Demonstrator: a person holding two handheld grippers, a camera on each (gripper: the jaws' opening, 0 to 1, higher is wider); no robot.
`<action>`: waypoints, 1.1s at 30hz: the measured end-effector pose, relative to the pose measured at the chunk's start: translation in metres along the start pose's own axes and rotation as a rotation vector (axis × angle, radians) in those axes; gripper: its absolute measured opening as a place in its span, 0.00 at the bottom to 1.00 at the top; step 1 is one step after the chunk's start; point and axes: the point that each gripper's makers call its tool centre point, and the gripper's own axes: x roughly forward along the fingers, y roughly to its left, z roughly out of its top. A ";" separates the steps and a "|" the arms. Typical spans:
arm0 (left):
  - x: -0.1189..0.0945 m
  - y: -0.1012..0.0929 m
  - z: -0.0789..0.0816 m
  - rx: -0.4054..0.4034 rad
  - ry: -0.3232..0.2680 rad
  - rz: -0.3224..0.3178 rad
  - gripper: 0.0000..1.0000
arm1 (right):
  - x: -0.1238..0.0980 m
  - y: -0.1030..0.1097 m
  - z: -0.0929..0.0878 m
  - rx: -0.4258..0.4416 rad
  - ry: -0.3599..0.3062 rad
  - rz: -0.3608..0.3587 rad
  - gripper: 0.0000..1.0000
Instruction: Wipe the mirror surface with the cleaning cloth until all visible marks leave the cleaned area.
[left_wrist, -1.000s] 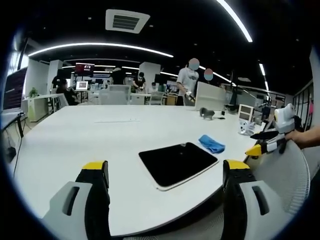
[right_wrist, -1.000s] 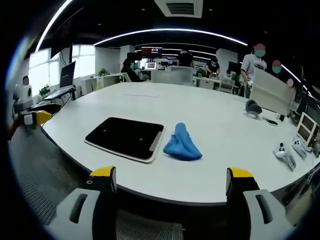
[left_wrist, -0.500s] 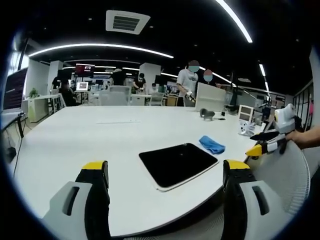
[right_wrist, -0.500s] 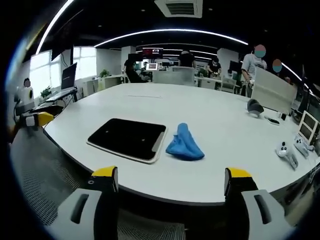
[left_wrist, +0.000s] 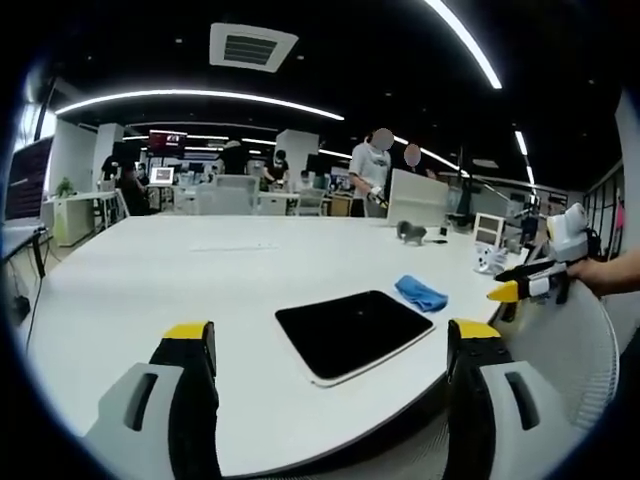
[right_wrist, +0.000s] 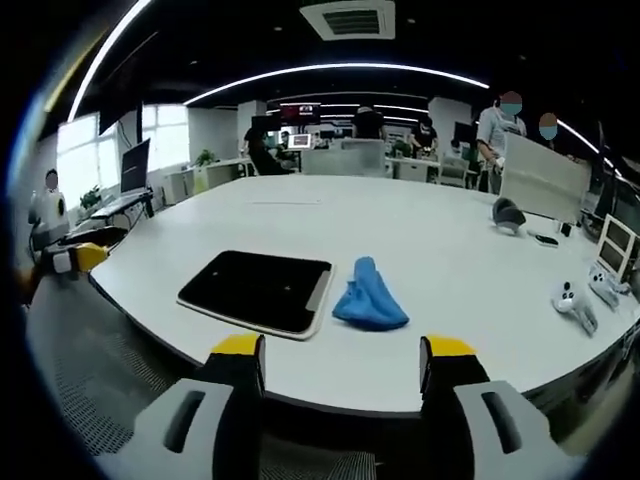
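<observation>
**Mirror and cloth untouched on the white table**

While both our grippers hang off the near edge of the table (left_wrist: 150, 270), the mirror (left_wrist: 353, 331) lies flat on it, a dark rounded slab with a pale rim, and the cleaning cloth (left_wrist: 421, 292) sits bunched just beside it, close to one corner but apart from it. From the right gripper view we see the same pair: the mirror (right_wrist: 258, 290) to the left and the blue cloth (right_wrist: 369, 297) heaped just off its right edge.

Our left gripper (left_wrist: 333, 350) stands with its yellow-tipped jaws spread wide and nothing between them. Our right gripper (right_wrist: 342, 358) has its jaws parted too, a little narrower, also empty, and it points toward the cloth from short of the table edge.

Farther along the table we see a small grey object (right_wrist: 508, 214) and white controllers (right_wrist: 570, 303). People (right_wrist: 503, 130) stand at desks beyond.
</observation>
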 end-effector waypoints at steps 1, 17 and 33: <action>0.000 0.000 0.000 0.000 -0.001 0.001 0.94 | 0.000 -0.001 0.003 -0.003 -0.003 -0.001 0.60; 0.000 0.000 0.001 -0.001 -0.008 -0.001 0.94 | 0.034 -0.012 0.045 -0.117 -0.010 0.020 0.43; 0.000 0.000 -0.002 -0.006 0.010 -0.001 0.94 | 0.082 -0.021 0.045 -0.176 0.039 0.049 0.32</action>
